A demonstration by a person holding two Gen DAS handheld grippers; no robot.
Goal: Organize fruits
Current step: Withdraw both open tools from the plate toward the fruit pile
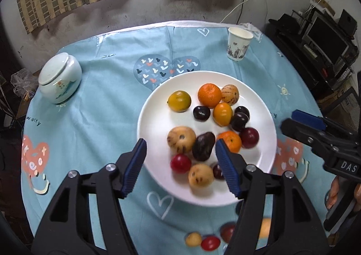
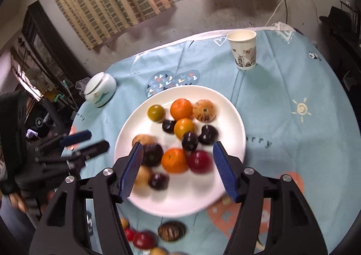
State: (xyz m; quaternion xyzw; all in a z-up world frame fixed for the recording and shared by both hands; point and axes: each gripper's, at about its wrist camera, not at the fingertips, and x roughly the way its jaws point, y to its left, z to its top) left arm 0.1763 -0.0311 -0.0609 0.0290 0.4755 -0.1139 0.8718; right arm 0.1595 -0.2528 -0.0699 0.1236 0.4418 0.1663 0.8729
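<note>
- On the white plate: most fruit gathered, among it an orange and a dark plum.
- Near the table's front edge: a few loose fruits left on the blue cloth, not yet collected.
- Above the plate: left gripper spread wide, empty; right gripper likewise wide, holding nothing.

A white plate held mixed fruits: an orange tangerine at twelve o'clock, a yellow-green citrus at eleven, dark plums near centre, a red plum at three. More loose fruits lay off the plate on the cloth at six o'clock, blurred.
</note>
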